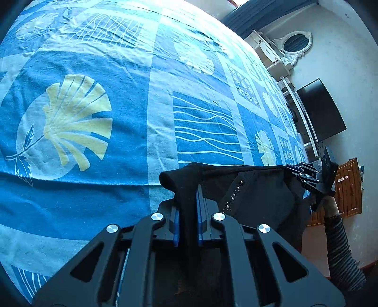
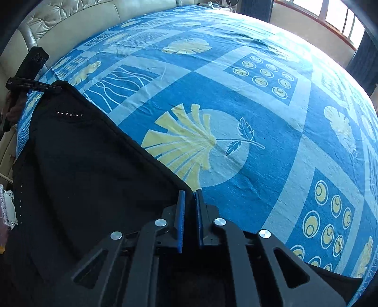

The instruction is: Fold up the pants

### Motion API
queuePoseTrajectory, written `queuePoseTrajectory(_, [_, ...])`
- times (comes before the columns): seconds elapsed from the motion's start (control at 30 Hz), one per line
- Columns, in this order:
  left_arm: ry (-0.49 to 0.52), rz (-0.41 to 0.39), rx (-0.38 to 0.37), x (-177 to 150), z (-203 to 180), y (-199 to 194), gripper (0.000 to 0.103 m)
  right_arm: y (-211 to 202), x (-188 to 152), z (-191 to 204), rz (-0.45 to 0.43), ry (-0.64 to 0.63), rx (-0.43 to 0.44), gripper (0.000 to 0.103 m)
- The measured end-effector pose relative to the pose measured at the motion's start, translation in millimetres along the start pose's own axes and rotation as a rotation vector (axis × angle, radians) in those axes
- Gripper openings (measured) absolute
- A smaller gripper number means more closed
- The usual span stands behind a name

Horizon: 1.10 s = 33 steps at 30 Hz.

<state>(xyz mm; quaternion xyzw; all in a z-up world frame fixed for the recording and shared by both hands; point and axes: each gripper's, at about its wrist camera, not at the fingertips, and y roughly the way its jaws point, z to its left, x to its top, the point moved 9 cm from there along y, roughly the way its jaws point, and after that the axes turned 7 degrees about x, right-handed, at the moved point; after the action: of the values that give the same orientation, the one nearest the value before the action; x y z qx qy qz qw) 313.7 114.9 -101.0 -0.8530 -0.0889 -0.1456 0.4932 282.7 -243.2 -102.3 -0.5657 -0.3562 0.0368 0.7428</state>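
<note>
Black pants [image 1: 255, 189] with small studs hang stretched between my two grippers above a bed. My left gripper [image 1: 187, 189] is shut on one corner of the pants' top edge; cloth bunches over its fingers. In the left wrist view my right gripper [image 1: 296, 171] holds the other corner at the right. In the right wrist view my right gripper [image 2: 189, 193] is shut on the pants [image 2: 82, 165], which spread to the left, and my left gripper [image 2: 55, 87] grips the far corner at upper left.
The bed is covered by a blue sheet [image 1: 106, 118] with yellow shell and leaf prints, also in the right wrist view [image 2: 259, 106]. A padded headboard [image 2: 70, 21] is at the far side. A dark TV [image 1: 321, 111], white dresser with mirror [image 1: 295, 44] and wooden cabinet [image 1: 349, 189] stand by the wall.
</note>
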Motion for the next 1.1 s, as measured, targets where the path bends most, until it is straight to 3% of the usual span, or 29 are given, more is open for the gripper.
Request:
queuePoseTrajectory(0.17, [-0.017,-0.075,-0.042,-2,-15,-38,0.009,-71,-2,22,-0.18,-0.014,-0.077,0.009])
queuePoseTrajectory(0.37, [0.004,-0.132,-0.072,-52,-39,-88,0.008,-109,-55,75,-0.234,-0.085,-0.166,0.009])
queuePoseTrajectory(0.63, [-0.01,-0.145,-0.019,-154,-34,-104,0.01,-93,-133,116,-0.226,-0.053,-0.213,0.009])
queuePoseTrajectory(0.73, [-0.074,-0.122,-0.036,-185,-19,-94,0.014,-76,-158,125,-0.191,-0.027,-0.208,0.009])
queuePoseTrajectory(0.9, [-0.183,-0.063,0.003,-220,8,-72,0.017,-50,-187,134,-0.121,0.013,-0.187,0.01])
queuePoseTrajectory(1.03, [-0.307,-0.075,-0.05,-241,24,-78,0.026,-60,-203,141,-0.137,0.083,-0.16,0.011])
queuePoseTrajectory(1.1, [-0.372,-0.093,-0.083,-250,27,-86,0.034,-70,-209,138,-0.164,0.181,-0.1,0.017])
